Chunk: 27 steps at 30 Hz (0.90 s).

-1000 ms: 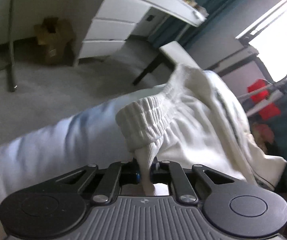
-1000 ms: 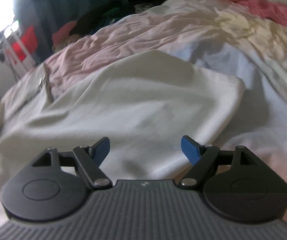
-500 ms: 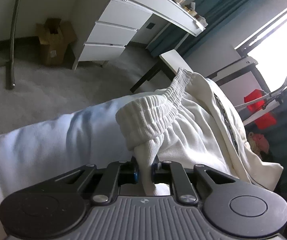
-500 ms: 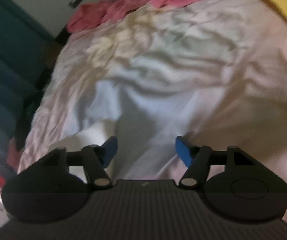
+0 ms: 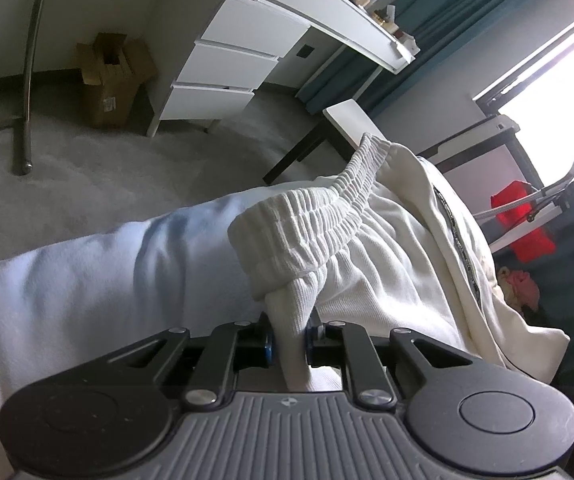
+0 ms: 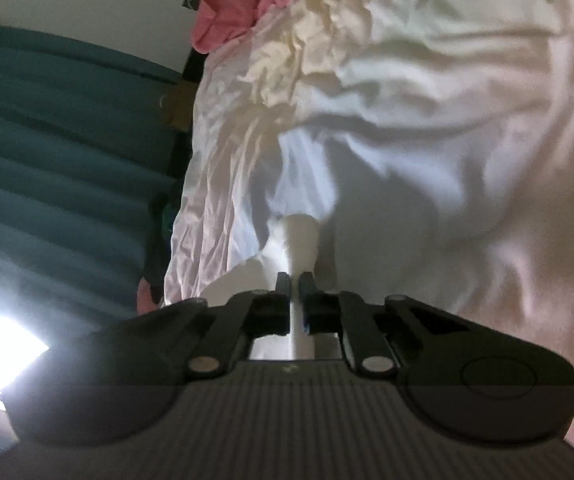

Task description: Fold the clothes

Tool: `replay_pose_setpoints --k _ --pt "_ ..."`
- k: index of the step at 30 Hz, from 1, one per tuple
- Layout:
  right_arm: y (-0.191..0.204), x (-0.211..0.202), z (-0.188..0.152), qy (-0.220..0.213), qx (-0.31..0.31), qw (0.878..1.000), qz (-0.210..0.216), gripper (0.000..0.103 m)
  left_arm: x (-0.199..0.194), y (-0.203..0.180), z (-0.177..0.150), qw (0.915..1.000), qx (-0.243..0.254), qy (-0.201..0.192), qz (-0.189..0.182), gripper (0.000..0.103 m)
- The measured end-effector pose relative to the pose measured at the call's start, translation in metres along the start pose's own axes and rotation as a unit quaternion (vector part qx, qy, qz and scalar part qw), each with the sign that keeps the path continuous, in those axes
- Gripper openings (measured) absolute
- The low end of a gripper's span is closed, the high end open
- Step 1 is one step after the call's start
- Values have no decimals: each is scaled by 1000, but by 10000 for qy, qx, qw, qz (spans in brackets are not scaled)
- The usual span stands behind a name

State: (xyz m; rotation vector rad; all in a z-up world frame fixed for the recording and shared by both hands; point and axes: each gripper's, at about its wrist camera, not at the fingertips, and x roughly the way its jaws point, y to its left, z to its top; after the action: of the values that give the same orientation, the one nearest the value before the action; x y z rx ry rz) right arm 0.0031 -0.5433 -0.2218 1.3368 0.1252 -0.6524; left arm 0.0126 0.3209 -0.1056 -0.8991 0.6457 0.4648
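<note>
Both tools are clamped on the white trousers over the bed [image 6: 427, 60]: left tool [image 5: 287, 340] pinches the waistband [image 5: 311, 216], right tool [image 6: 294, 280] another fold, garment stretched between them.

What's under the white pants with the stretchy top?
A pale blue-white cloth lies under the white pants held by the left tongs. What lies beneath that cloth is covered.

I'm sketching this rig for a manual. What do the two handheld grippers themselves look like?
Both match. The left gripper has a grey ribbed body with a small round emblem, two black round-lobed plates, black linkage arms with silver rivets, and blue pads on the fingers. The right gripper shows the same shape, darker in shadow; its pad colour barely shows. No cables, hands or sleeves are visible.
</note>
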Motion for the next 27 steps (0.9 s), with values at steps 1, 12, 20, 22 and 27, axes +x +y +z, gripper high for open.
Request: replay_pose_setpoints --k 1,12,20,22,27 --pt "1 -4 0 -68 -4 10000 6 5 0 0 0 10000 -5 -8 -9 15" --pt "17 -57 14 -1569 -569 9842 -591 3 -26 0 -1 9967 -289 -362 -671 6" --pt "-32 -32 23 -599 853 9911 -831 6 -27 3 0 9987 -337 -194 -344 8" --pt "-36 -27 19 -443 1095 9910 -635 7 -29 0 0 9997 -126 -112 -161 13" --pt "-29 -10 12 62 1230 9922 -172 46 -41 -9 -8 9991 339 -15 271 40"
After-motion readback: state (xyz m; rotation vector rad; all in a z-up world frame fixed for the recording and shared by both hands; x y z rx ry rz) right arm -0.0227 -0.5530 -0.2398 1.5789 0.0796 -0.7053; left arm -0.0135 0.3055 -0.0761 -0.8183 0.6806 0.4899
